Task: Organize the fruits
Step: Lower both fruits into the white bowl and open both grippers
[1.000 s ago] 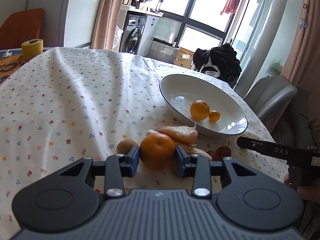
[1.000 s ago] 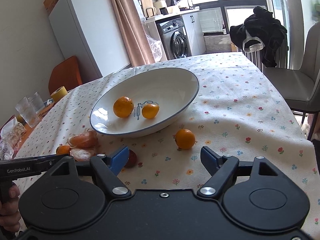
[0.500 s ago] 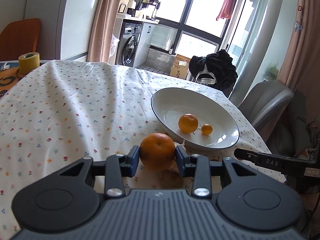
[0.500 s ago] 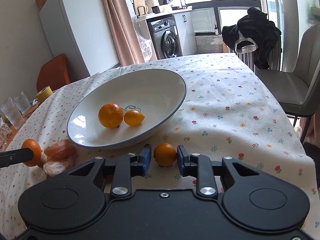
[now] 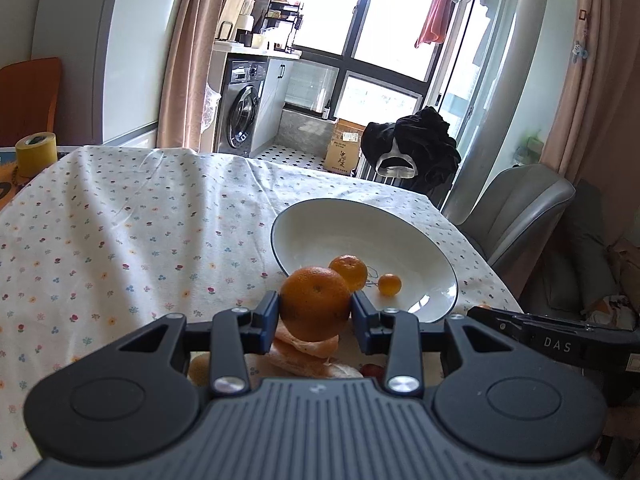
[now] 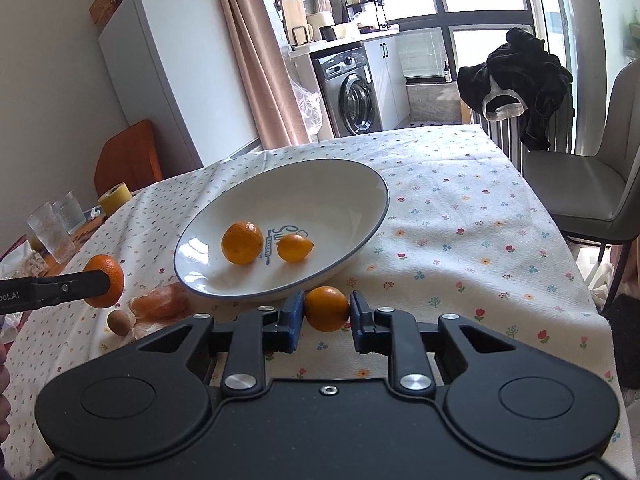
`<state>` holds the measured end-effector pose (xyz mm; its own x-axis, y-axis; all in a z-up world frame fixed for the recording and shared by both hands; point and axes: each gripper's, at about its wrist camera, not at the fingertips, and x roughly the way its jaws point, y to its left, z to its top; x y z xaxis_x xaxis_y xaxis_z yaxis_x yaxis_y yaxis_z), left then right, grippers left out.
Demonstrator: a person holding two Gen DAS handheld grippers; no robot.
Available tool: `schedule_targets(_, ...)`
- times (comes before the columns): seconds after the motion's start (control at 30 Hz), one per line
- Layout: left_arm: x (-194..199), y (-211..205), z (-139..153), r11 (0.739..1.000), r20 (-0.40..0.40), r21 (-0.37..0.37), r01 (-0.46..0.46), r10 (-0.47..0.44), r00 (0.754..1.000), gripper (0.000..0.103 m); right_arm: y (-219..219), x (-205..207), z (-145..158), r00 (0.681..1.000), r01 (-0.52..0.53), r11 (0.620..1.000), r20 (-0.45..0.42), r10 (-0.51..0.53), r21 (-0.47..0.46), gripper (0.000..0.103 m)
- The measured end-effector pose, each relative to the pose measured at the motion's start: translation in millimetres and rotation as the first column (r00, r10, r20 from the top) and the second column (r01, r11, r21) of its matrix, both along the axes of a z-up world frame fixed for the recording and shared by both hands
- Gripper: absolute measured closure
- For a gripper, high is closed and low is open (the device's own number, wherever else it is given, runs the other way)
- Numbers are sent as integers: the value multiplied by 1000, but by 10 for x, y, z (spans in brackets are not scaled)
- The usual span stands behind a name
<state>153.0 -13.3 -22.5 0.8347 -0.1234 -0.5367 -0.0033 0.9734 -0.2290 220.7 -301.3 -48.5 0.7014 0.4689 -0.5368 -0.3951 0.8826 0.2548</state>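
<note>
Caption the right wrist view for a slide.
Right gripper shut on small round orange beside white blue-rimmed bowl holding two citrus fruits.

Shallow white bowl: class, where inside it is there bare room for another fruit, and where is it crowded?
The shallow white bowl is bare across its far half and right side. Its near-left floor is crowded: a round orange and a small yellow-orange citrus sit there.

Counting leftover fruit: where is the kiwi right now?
In the right wrist view the kiwi lies on the tablecloth at lower left, beside the bagged oranges, left of the bowl.
</note>
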Motion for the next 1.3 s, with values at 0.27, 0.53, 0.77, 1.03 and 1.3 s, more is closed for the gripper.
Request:
schedule_targets(0.27,167,-125,17,999,-14,19,33,-33,999,66,-17,-21,102,1000,-8,1000,27,8,14,80)
schedule_targets(0.53,310,-262,51,996,-17,36,76,-76,997,66,-34,-2,137,999,-3,999,36,2,33,80)
schedule_targets(0.77,453,-373,26,995,-31,40,94,-93,995,66,-85,-6,222,998,4,999,57,-7,45,80)
schedule_targets(1.03,567,-461,-71,994,-79,37,102,-99,992,65,-158,29,270,998,21,998,63,-24,55,80)
schedule_targets(1.3,489,-306,-18,997,-63,47,54,-51,997,62,-211,72,268,997,34,998,61,-38,61,80)
